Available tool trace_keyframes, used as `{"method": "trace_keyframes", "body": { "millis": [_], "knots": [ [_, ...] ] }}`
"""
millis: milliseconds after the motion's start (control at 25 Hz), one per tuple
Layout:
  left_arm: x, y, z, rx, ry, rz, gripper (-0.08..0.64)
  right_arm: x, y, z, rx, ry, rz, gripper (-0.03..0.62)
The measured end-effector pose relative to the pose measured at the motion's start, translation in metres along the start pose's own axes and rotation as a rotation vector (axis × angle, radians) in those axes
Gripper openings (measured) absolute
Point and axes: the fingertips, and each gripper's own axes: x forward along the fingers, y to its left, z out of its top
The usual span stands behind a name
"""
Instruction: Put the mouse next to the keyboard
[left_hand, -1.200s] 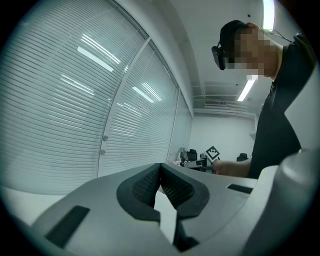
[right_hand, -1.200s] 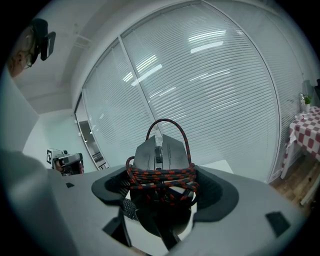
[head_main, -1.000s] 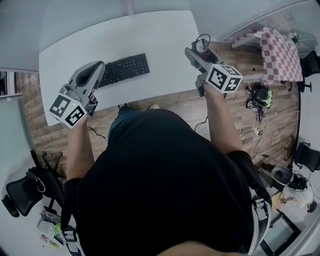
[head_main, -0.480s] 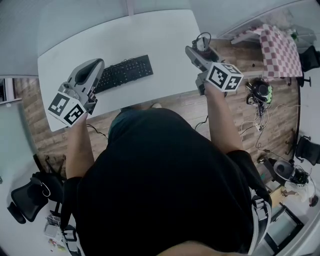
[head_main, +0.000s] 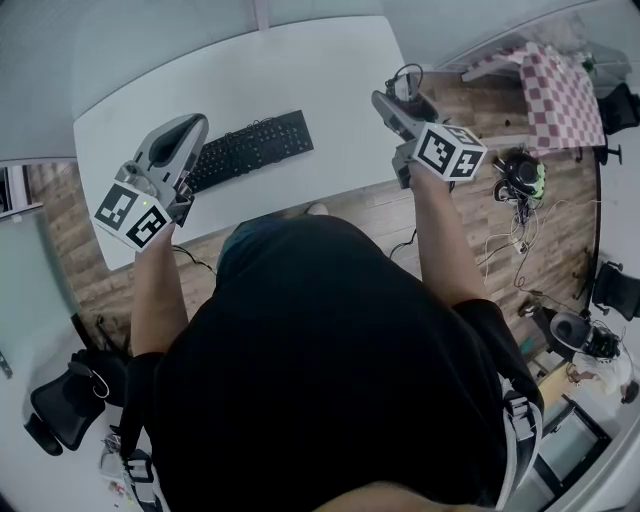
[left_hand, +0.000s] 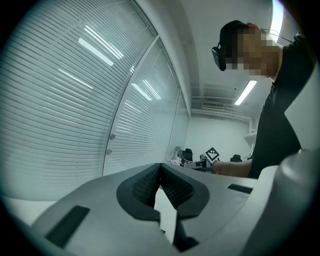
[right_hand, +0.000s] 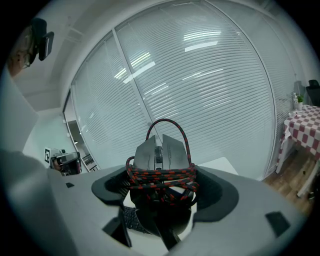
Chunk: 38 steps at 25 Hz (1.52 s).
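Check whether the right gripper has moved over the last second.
No. The right gripper, shut on the mouse, keeps its place at the desk's right edge, as near the checkered table as before.

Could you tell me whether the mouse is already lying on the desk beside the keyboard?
No, the mouse is clamped between the jaws of the right gripper, held up away from the keyboard.

keyboard (head_main: 255, 148): left end behind left gripper (head_main: 192, 128) | mouse (right_hand: 161, 149): middle hidden under wrapped cord (right_hand: 162, 176)
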Motion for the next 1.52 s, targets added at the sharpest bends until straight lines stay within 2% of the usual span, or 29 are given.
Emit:
{"method": "trace_keyframes", "body": {
  "millis": [600, 1520],
  "knots": [
    [-0.02, 0.045, -0.005, -0.023, 0.005, -0.002, 0.02, 0.044, 0.009, -0.026, 0.015, 0.058, -0.037, 0.405],
    [-0.006, 0.09, -0.012, -0.053, 0.029, 0.007, 0.02, 0.099, -0.043, -0.082, 0.053, 0.201, -0.13, 0.405]
  ]
}}
